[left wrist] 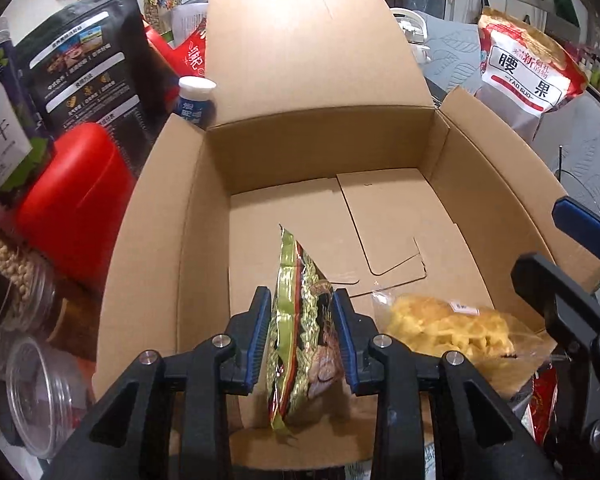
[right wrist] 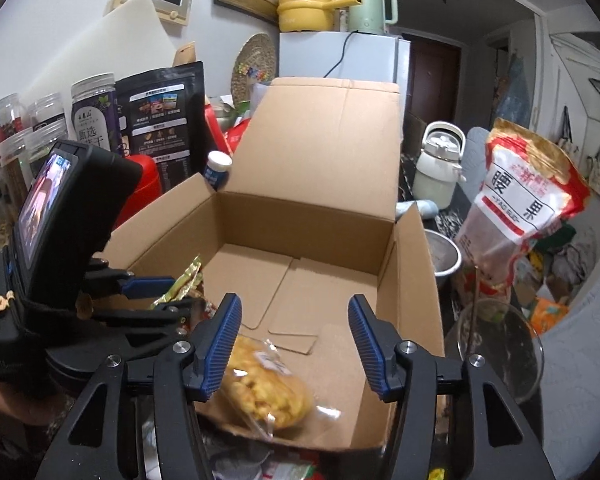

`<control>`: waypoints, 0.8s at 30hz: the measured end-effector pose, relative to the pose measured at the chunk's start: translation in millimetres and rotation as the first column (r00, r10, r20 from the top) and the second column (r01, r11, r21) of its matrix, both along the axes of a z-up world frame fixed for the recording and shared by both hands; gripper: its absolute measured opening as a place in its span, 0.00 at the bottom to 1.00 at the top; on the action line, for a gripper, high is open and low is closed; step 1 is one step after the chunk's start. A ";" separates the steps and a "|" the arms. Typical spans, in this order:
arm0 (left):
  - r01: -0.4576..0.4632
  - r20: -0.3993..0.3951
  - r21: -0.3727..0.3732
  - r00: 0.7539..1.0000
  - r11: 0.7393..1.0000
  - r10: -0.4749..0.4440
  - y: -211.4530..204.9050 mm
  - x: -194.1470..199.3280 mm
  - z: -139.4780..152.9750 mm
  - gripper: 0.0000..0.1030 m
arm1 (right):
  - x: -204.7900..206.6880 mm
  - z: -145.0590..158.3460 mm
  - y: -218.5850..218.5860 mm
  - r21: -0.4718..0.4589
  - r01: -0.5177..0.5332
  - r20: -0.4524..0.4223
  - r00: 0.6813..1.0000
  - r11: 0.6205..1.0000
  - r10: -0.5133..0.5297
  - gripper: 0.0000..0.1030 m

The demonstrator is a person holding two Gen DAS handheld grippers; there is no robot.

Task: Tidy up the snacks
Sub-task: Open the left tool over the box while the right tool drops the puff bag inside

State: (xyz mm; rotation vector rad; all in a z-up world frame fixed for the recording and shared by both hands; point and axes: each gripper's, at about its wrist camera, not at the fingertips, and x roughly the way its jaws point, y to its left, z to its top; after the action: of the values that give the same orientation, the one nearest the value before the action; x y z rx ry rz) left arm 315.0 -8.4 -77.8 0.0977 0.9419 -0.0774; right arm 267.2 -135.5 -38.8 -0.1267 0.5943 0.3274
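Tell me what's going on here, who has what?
A person with two handheld grippers is packing snacks into an open cardboard box. The left gripper is clamped on a green foil snack packet, holding it upright over the near end of the box. The right gripper is open and empty above a clear bag of yellow snacks lying on the box floor. More snacks stand outside, including a cashew bag.

A plain brown cardboard box (left wrist: pixel 324 148) is holding a green-and-gold printed packet (left wrist: pixel 300 320) and a clear bag of yellow snacks (right wrist: pixel 266 396); blue ribbed pads (right wrist: pixel 224 344) are showing on black grippers beside a red-and-white pouch (right wrist: pixel 528 196).
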 end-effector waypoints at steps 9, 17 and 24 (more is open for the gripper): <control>0.019 0.053 -0.024 0.998 1.000 -0.018 -1.7 -17.0 20.7 0.30 | -16.8 11.2 -5.2 -0.005 0.026 0.016 1.000 1.000 -0.026 0.54; 0.031 0.117 -0.035 0.993 0.999 -0.027 -2.7 -45.6 48.3 0.30 | -37.7 29.2 -11.4 0.023 0.041 0.038 0.998 0.999 -0.042 0.54; 0.046 0.172 -0.043 0.984 0.998 -0.038 -2.4 -77.4 71.3 0.30 | -67.2 46.9 -13.3 0.030 0.041 0.085 0.995 0.999 -0.043 0.61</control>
State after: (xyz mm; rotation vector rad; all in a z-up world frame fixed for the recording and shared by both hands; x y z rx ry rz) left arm 237.5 -10.8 -6.5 0.0796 0.7658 -0.1280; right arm 200.0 -148.9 8.1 -0.1007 0.5071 0.2881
